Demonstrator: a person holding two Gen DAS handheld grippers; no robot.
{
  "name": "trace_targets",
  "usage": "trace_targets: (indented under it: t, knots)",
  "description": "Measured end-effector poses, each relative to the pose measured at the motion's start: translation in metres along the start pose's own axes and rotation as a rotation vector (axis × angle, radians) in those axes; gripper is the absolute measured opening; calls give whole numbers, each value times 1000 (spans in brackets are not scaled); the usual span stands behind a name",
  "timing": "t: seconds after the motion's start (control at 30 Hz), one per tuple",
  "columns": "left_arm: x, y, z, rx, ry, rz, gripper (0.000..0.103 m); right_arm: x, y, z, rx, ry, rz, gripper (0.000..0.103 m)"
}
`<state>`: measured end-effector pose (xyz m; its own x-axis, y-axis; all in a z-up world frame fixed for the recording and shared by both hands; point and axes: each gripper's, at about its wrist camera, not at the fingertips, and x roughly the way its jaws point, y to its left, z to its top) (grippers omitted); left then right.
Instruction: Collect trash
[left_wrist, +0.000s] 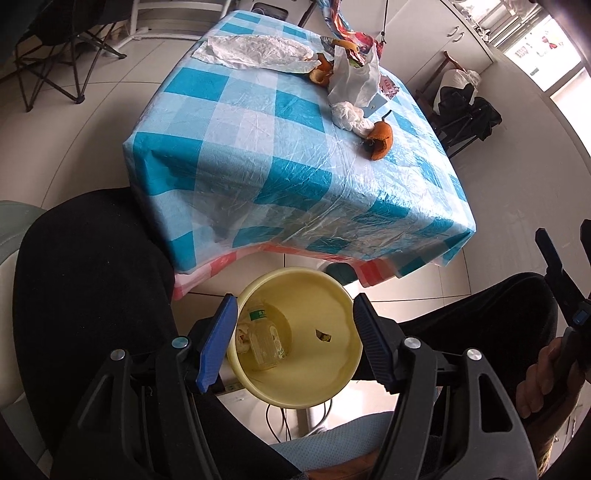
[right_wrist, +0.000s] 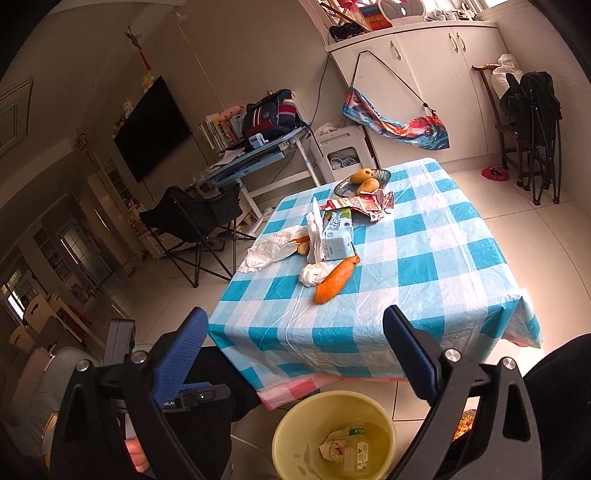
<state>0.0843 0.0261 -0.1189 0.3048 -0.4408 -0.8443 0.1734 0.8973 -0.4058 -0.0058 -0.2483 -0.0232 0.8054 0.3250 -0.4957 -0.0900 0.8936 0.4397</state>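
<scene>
Above the round pale-yellow plastic waste bin (left_wrist: 295, 332), on the floor just off the near edge of the worktop: left hand-held gripper (left_wrist: 293, 341), black frame, blue ribbed pads, jaws standing wide with nothing between them, pointed steeply down into the bin mouth.

Beside it, raised toward the worktop: right hand-held gripper (right_wrist: 295, 363), same make, jaws wide and empty.

Bin contents: one clear plastic bottle with green label (left_wrist: 264, 341); one crumpled paper wad (right_wrist: 334, 448). Both lie on the bottom.

Worktop: square, covered in blue-and-white checked plastic cloth (right_wrist: 443, 266) with a slick, wrinkled film over it.

Trash left on the worktop, all toward the far edge and its left corner:
- Orange peel, long curled strip (right_wrist: 334, 282), nearest the middle. Judged light, stiff-leathery, slightly waxy; best pinched across its narrow width at mid-length.
- Crumpled white tissue ball (right_wrist: 312, 275), touching the peel. Very light, soft, compresses; take anywhere with a deep close.
- Pale-blue and white drink carton (right_wrist: 338, 242), lying flat. Light, likely empty, walls will buckle; grip across the short sides.
- White thin plastic bag, flattened (right_wrist: 271, 249), at the left edge. Flimsy, slippery on the film; gather a fold first.
- Torn red-and-white wrapper (right_wrist: 364, 205), crinkly, light.

Not trash, by appearance: dark plate holding yellow mangoes (right_wrist: 364, 177) at the far edge.
</scene>
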Motion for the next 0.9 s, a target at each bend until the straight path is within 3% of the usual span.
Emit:
trace_targets:
  t: [0.43, 0.63, 0.9]
  knots:
    - [-11, -7, 6, 54, -90, 60, 66, 29, -15, -5, 78, 66, 20, 92]
    - [-13, 10, 17, -3, -112, 55, 68, 49, -2, 7, -35, 99, 17, 93]
    - [-5, 6, 27, 7, -122, 97, 68, 72, -9, 3, -52, 124, 3, 93]
